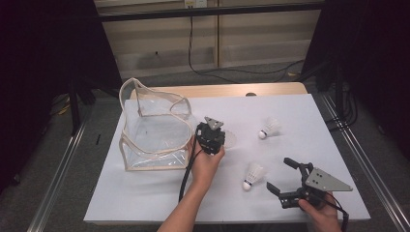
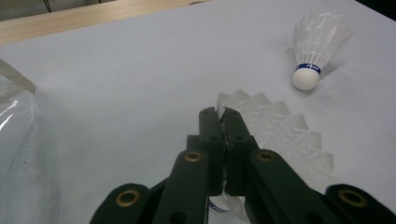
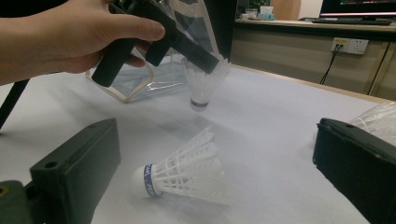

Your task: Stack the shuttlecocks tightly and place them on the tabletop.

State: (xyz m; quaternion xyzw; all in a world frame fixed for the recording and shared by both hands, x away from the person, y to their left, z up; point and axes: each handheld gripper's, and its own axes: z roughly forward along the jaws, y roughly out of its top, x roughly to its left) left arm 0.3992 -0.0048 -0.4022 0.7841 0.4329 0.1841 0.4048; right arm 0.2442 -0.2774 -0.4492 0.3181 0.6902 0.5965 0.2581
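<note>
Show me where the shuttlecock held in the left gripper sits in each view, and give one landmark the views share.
High view: the held shuttlecock pokes out right of the left gripper, mid-table, beside the clear bag.
Left gripper view: its feathers fan out right of the closed jaws, bottom centre.
Right gripper view: it hangs cork down, upper centre, clear of the table.
Shared landmark: the clear bag, seen at each view's left.

A: Left gripper [image 1: 218,137]?
B: Held off the surface in the left hand [image 1: 205,164], forearm reaching in from below; jaws pinched together on a shuttlecock [image 3: 204,84].
A: Right gripper [image 1: 284,175]?
B: Low, near edge (jaws spread wide), gripped by the right hand [image 1: 320,216].
</note>
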